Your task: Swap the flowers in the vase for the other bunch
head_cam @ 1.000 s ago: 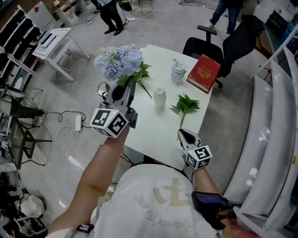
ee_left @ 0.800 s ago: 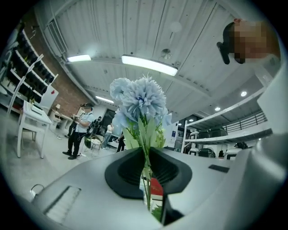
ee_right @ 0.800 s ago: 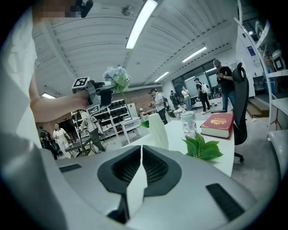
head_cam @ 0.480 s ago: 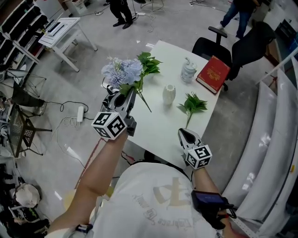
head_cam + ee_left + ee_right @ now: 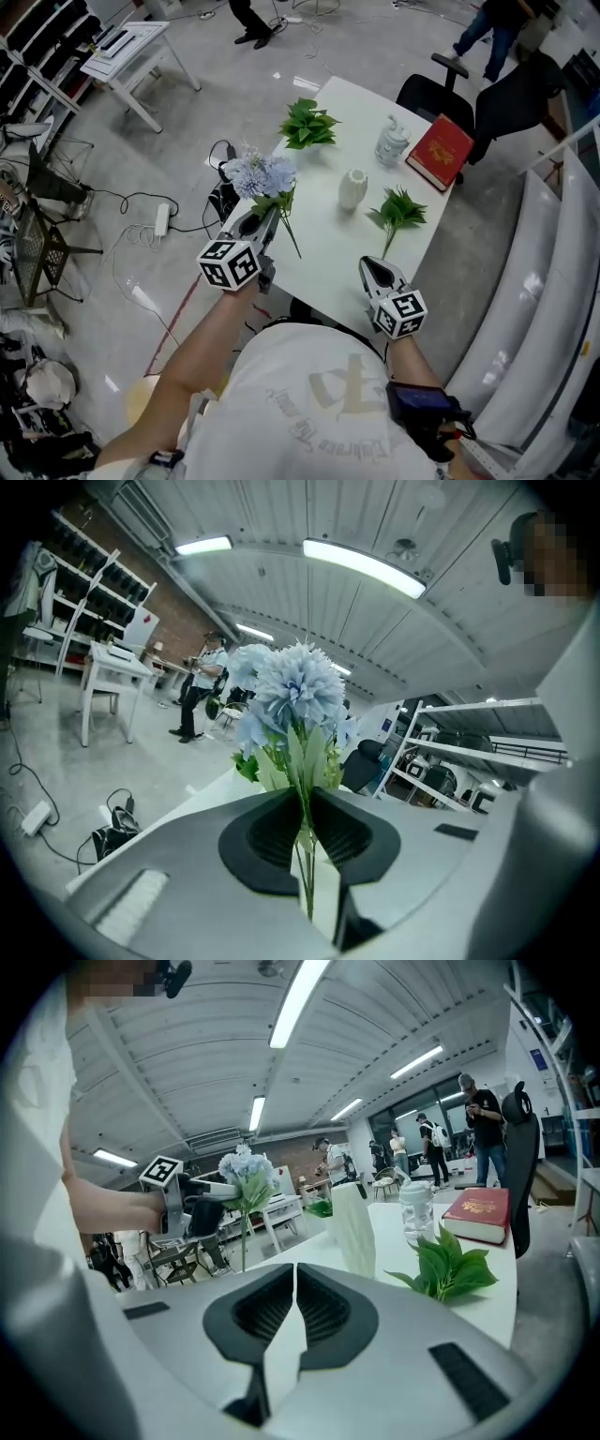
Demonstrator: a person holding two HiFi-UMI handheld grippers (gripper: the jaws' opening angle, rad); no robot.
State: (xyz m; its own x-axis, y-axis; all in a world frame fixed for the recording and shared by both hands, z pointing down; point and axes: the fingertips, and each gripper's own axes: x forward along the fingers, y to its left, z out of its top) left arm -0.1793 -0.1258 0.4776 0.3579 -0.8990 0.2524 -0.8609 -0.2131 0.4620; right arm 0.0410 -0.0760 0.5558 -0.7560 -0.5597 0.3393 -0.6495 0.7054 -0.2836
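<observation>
A bunch of pale blue flowers [image 5: 261,175] stands upright over the near left edge of the white table [image 5: 328,258]. My left gripper [image 5: 265,217] is shut on its thin green stem, and the blooms [image 5: 291,682] rise above the jaws in the left gripper view. The white ribbed vase [image 5: 352,189] stands empty at mid-table, right of the flowers. A green leafy sprig [image 5: 401,208] lies right of the vase, and another green bunch [image 5: 307,125] lies at the far left corner. My right gripper [image 5: 375,272] is shut and empty at the near right edge, pointing at the vase [image 5: 353,1227].
A pale lidded jar [image 5: 391,142] and a red book [image 5: 439,152] sit at the table's far right. Black office chairs [image 5: 450,89] stand behind it. Cables and a power strip [image 5: 159,220] lie on the floor left of the table, and people stand further off.
My left gripper has come down and back toward the table's near left edge, carrying the blue flowers. The green bunch at the far left corner now shows. The right gripper barely shifted.
</observation>
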